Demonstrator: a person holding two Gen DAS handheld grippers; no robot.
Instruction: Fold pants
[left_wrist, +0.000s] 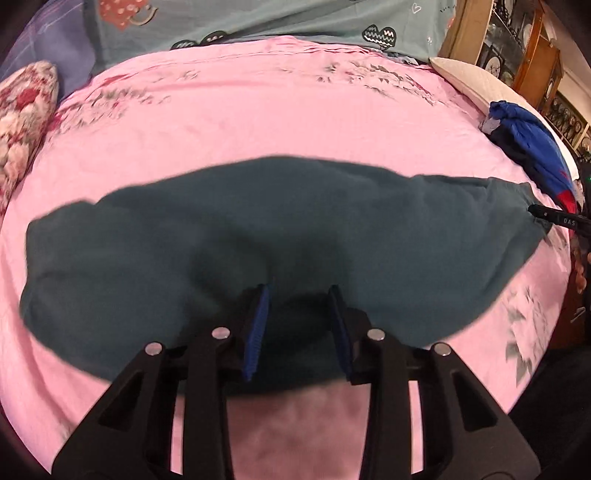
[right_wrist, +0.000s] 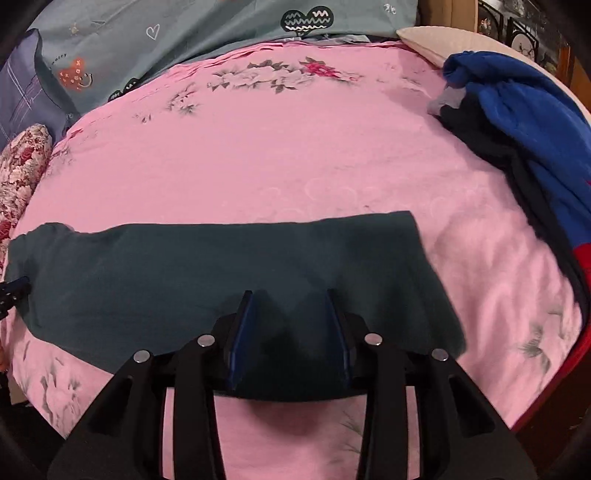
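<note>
Dark teal pants (left_wrist: 184, 240) flat on pink bedsheet (left_wrist: 258, 122), beneath both parted grippers

Dark teal pants (right_wrist: 229, 273) are seen spread lengthwise across the pink floral bed (right_wrist: 295, 155). The right hand-held gripper (right_wrist: 290, 295) is held over their near edge, blue-padded fingers (right_wrist: 240, 332) parted with cloth between them. A heap of blue clothes (right_wrist: 528, 133) is piled at the right, a floral pillow (right_wrist: 20, 177) at the left.

Even indoor light, soft shadows under pants (left_wrist: 221, 236); motion blur, strong fisheye bending, dark corners.
</note>
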